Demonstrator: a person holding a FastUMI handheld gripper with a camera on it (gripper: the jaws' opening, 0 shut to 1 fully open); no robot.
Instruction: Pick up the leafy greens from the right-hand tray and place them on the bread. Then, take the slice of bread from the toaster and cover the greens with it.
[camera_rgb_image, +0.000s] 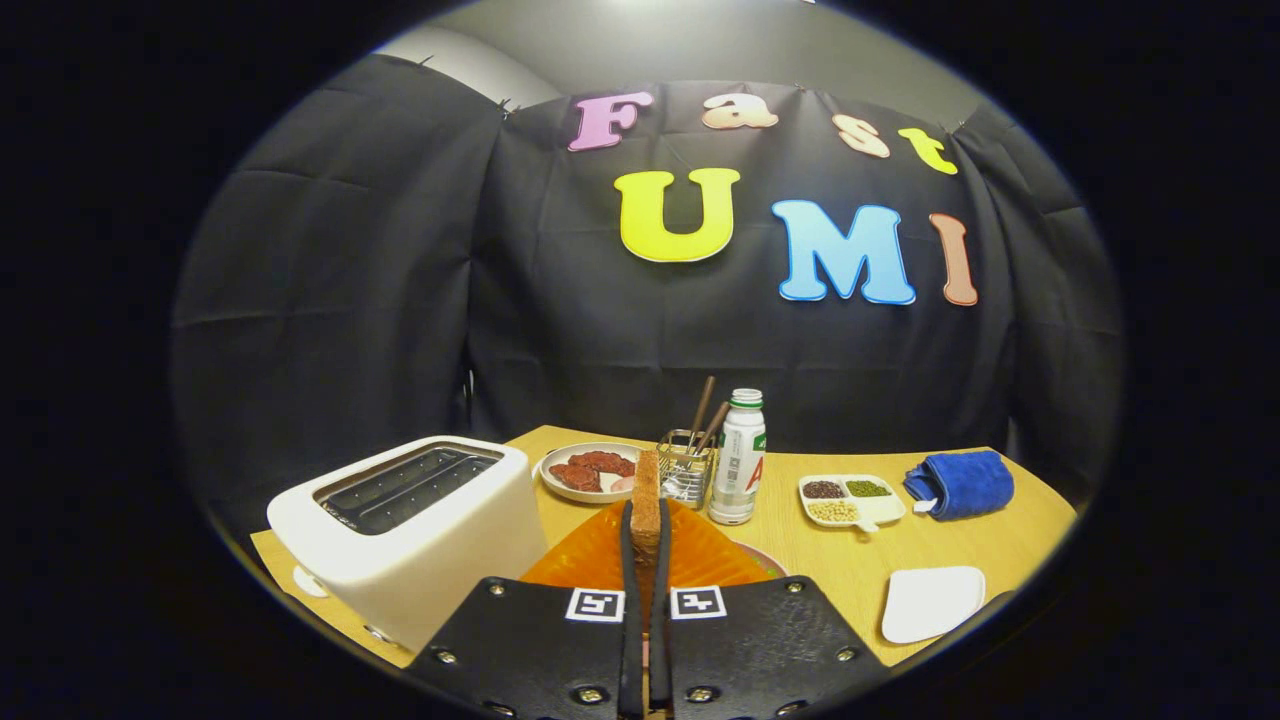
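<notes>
A slice of bread (646, 500) stands on edge between my fingers, held up in the air. My gripper (646, 530) is shut on it, both fingers pressing its flat sides. The white toaster (410, 525) sits just left of the fingers, its slots showing dark. Beneath the held slice lies an orange plate (590, 560), partly hidden by the gripper body; what rests on it is out of sight. A white tray (932, 602) lies to the right of the fingers near the table's front edge, with nothing green on it.
Beyond the fingers stand a wire holder (688, 470) with brown utensils, a white bottle (739, 458) and a plate of red slices (590, 470). Farther right are a divided dish of beans (850, 498) and a folded blue cloth (962, 484). The wooden table (840, 560) ends near the toaster.
</notes>
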